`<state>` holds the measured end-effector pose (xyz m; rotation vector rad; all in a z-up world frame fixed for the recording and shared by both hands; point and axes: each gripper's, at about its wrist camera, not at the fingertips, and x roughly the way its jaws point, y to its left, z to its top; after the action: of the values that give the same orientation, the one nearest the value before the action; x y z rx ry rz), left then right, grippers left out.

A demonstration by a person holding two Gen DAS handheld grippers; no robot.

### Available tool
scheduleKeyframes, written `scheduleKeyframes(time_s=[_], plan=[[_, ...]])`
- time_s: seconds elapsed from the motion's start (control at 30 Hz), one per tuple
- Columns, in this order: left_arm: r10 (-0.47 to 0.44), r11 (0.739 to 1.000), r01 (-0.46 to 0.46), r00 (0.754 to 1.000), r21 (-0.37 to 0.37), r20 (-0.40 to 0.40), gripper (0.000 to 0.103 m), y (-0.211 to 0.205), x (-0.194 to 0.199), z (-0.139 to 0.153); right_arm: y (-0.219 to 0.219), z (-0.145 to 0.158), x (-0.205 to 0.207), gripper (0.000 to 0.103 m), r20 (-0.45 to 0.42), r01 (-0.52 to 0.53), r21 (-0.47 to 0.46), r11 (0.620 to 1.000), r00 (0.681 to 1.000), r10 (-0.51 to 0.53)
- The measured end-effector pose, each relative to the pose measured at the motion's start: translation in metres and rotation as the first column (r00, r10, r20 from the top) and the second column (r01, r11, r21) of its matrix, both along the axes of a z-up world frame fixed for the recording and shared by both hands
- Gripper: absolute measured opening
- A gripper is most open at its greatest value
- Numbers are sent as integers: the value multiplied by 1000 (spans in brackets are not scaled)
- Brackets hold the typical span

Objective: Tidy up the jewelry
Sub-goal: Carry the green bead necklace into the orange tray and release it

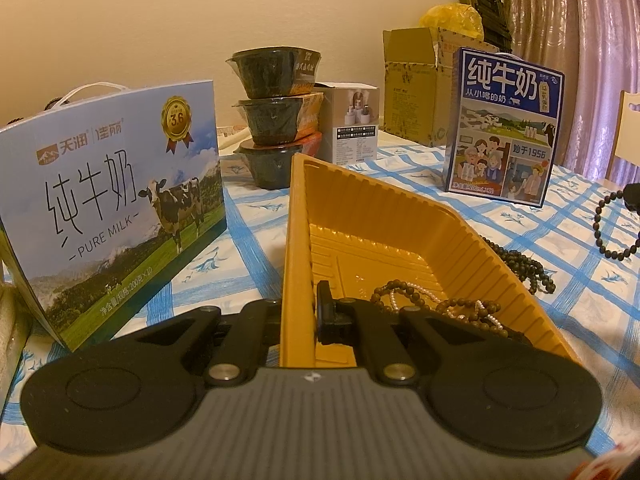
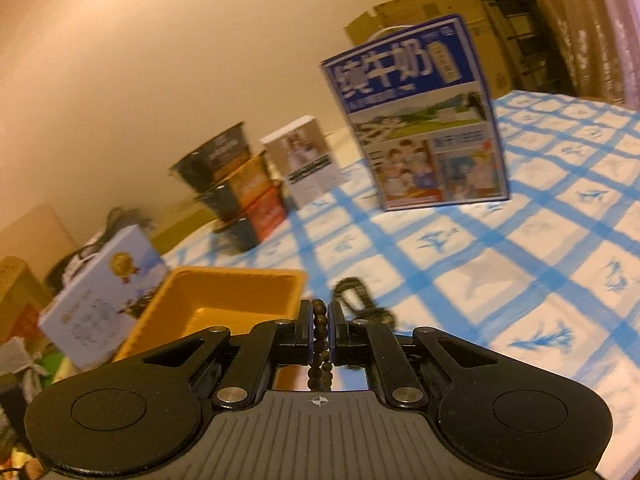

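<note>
Cream wall [image 1: 160,8], pinkish curtain [image 1: 580,40] at right, blue-checked tablecloth [image 1: 600,300], warm dim light

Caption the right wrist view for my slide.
Right gripper pinches a dark bead bracelet beside the yellow tray.

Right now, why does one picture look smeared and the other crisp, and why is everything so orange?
Right wrist view: motion blur smears the blue milk carton and tablecloth; only the right gripper and its dark bead strand look sharp. Left wrist view: crisp, lettering on the pale milk box legible. Both: warm dim light, fisheye bending, dark corners.
</note>
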<state>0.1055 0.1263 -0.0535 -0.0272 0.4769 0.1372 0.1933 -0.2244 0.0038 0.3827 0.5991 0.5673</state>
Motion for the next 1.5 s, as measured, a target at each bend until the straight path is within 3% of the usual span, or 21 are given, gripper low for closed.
scheduleKeyframes(time_s=[0.27, 0.57, 0.87, 1.07, 1.13, 1.2, 1.23, 1.5], plan=[[4, 1000, -4, 1000, -7, 0, 5, 0, -1, 1, 41, -1, -3, 7, -40, -146, 130, 981, 988, 152], [4, 1000, -4, 1000, -10, 3, 5, 0, -2, 1, 102, -7, -8, 7, -62, -296, 154, 943, 949, 308], [1, 1000, -1, 1000, -13, 3, 5, 0, -2, 1, 153, -31, -2, 7, -133, -345, 184, 921, 919, 371], [2, 1000, -2, 1000, -17, 2, 5, 2, -1, 1, 170, -42, -1, 8, -152, -348, 147, 926, 917, 369], [2, 1000, -2, 1000, -20, 3, 5, 2, -1, 1, 169, -41, -2, 14, -142, -342, 135, 930, 922, 359], [3, 1000, -3, 1000, -20, 3, 5, 2, -1, 1, 165, -41, -2, 37, -135, -330, 126, 935, 928, 346], [4, 1000, -4, 1000, -22, 3, 5, 2, -1, 1, 161, -41, -2, 40, -131, -318, 125, 940, 934, 334], [4, 1000, -4, 1000, -22, 2, 5, 3, -2, 0, 123, -48, -2, 42, -156, -213, 87, 973, 962, 224]])
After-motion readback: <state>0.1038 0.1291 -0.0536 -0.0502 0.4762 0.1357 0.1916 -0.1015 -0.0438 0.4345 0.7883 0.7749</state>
